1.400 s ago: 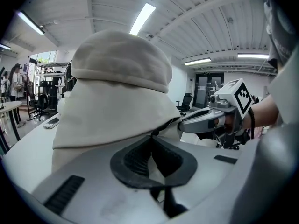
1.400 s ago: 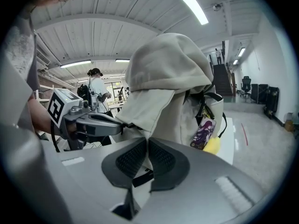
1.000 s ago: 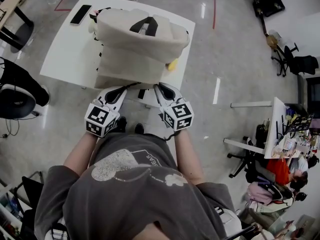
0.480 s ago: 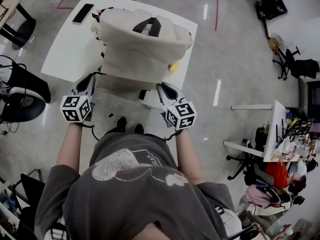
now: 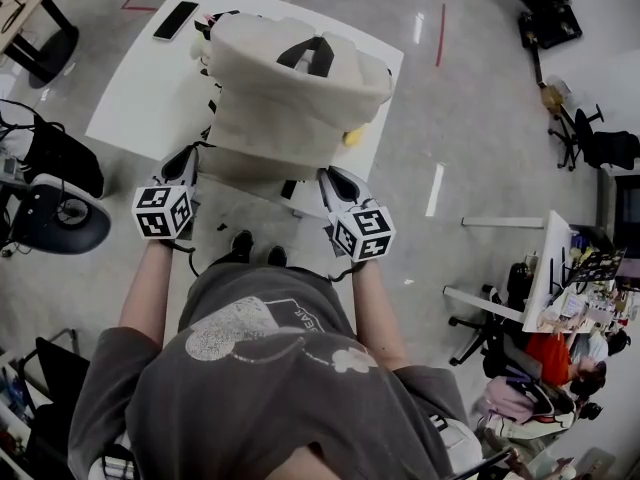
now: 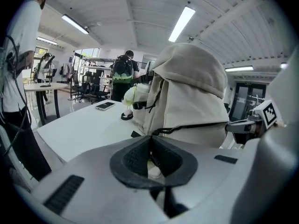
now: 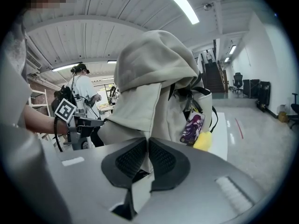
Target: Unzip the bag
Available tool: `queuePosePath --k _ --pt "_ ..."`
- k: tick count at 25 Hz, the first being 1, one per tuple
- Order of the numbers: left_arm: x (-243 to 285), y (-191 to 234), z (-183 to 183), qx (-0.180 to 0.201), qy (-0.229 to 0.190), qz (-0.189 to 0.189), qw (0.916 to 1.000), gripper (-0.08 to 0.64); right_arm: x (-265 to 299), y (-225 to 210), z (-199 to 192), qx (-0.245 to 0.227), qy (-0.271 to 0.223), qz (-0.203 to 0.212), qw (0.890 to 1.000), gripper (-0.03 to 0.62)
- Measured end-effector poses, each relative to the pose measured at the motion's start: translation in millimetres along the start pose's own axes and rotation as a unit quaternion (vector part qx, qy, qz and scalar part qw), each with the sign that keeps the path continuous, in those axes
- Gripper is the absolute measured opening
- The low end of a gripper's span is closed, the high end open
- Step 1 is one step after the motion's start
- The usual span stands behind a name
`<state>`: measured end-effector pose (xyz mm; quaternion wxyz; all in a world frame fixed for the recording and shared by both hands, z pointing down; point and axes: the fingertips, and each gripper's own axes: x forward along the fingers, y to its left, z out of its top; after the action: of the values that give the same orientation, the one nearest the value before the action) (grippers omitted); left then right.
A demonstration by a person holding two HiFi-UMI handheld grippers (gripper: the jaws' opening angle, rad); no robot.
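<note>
Left gripper (image 6: 150,141) first: its jaws are pressed together at the tips, and from where I stand they seem to nip a dark zip pull (image 6: 161,131) at the near lower corner of the bag (image 5: 290,98). A black line (image 6: 196,126) runs from those tips away to this gripper's right along the bag's near face. I take it for the zip's track, though I cannot tell how far it gapes.

To its right, well apart, the right gripper (image 7: 148,146) is closed on a fold of the bag's pale cloth, bracing the bag's near edge.

Just beyond both grippers the bag stands upright on a white table (image 5: 150,98), its top flopped over. A printed tag (image 7: 191,127) and a yellow charm (image 7: 204,141) hang on the side to the right gripper's right. Further back on the table, past the left gripper, lies a phone (image 5: 175,20).

My reading is that the unzipping is under way: one hand draws the slider, the other anchors. Next, the left gripper must follow the track round the corner and up the bag's side while the right keeps the cloth taut, or the slider may jam.

A second ago the two grippers sat side by side at the middle of the bag's near edge. Since then the left has swept out to the corner. The right has not budged.
</note>
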<state>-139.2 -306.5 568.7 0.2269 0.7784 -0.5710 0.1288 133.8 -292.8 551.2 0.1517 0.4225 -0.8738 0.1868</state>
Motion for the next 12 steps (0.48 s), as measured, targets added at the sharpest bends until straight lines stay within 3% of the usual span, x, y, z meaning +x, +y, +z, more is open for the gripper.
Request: queuePosePath --k 6,12 --pt "-6.3 -6.2 -7.9 -0.003 -0.004 0.014 0.9999 0.025 0.1 -0.3 0.3 0.006 -0.008 -0.023 1.000 0.028" --pt "-18.5 -7.3 -3.5 0.001 -0.023 0.035 0.9991 0.078 -4.5 -0.2 4.4 0.017 -0.027 -0.031 0.999 0.056"
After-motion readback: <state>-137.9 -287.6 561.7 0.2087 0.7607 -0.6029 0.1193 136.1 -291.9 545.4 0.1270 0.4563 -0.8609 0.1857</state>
